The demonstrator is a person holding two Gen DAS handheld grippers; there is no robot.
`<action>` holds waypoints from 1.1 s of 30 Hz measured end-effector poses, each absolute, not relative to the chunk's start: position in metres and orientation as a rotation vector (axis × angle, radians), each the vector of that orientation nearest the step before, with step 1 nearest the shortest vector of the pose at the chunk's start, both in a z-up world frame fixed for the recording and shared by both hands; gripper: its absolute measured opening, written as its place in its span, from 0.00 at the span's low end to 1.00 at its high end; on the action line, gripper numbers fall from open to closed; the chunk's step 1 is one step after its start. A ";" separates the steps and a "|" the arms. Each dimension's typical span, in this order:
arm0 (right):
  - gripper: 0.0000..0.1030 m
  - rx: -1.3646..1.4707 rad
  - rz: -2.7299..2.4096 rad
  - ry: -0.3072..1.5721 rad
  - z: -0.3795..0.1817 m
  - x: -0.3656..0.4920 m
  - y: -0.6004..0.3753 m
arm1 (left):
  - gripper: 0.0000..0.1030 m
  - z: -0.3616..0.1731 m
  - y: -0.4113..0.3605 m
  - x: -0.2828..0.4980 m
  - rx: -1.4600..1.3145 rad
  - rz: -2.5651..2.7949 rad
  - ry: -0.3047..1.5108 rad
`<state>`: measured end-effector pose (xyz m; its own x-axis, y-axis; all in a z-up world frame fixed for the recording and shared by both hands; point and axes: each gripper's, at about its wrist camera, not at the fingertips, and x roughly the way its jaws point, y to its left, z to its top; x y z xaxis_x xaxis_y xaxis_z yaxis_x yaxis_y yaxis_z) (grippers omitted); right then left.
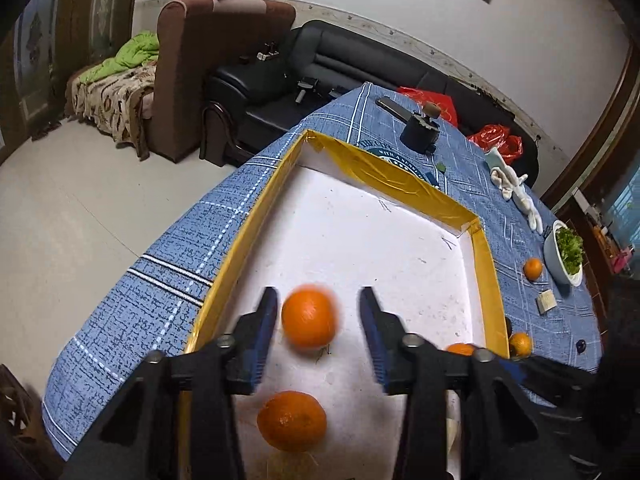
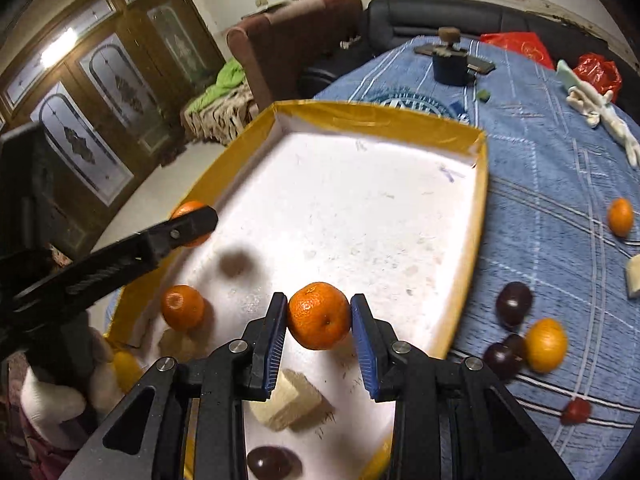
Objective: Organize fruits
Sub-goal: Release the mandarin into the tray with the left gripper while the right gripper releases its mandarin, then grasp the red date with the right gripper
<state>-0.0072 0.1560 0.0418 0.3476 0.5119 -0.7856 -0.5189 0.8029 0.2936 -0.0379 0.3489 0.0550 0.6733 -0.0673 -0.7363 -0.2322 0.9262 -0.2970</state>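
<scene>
A yellow-rimmed tray (image 1: 486,264) with a white floor sits on the blue tablecloth; it also shows in the right wrist view (image 2: 478,216). My left gripper (image 1: 320,320) is open above it, and a blurred orange (image 1: 309,317) is between its fingers, clear of both pads. A second orange (image 1: 291,420) lies on the tray floor below. My right gripper (image 2: 319,316) is shut on an orange (image 2: 319,316) above the tray's near part. In the right wrist view the left gripper's finger (image 2: 176,234) partly hides its orange (image 2: 188,210). Another orange (image 2: 182,306) lies in the tray.
Outside the tray on the cloth lie oranges (image 2: 620,216) (image 2: 546,345), dark plums (image 2: 513,303) and a small red fruit (image 2: 576,411). A pale block (image 2: 288,400) and a dark plum (image 2: 268,462) lie in the tray. A bowl of greens (image 1: 564,252) and a dark jar (image 1: 420,132) stand farther off.
</scene>
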 end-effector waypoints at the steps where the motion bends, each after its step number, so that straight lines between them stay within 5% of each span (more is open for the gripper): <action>1: 0.36 -0.012 0.668 1.026 0.038 -0.006 0.160 | 0.50 0.055 0.349 -0.039 -0.396 0.093 0.828; 6: 0.37 -0.037 0.667 1.011 0.035 -0.013 0.168 | 0.60 0.065 0.351 -0.052 -0.456 0.077 0.792; 12: 0.50 0.020 0.671 0.958 0.054 -0.019 0.148 | 0.74 0.083 0.338 -0.075 -0.464 0.067 0.737; 18: 0.50 0.076 0.624 0.894 0.074 -0.029 0.100 | 0.76 0.090 0.314 -0.094 -0.490 0.015 0.729; 23: 0.60 0.119 0.532 0.852 0.081 -0.032 0.044 | 0.77 0.082 0.292 -0.105 -0.528 -0.019 0.741; 33: 0.60 0.171 0.403 0.933 0.042 -0.030 -0.029 | 0.77 0.076 0.239 -0.103 -0.446 -0.066 0.800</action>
<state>-0.0297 -0.0295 0.0422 0.5276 0.4082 -0.7449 -0.2620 0.9124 0.3144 -0.1030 0.2391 0.0757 0.7002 -0.2236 -0.6781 -0.1088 0.9052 -0.4109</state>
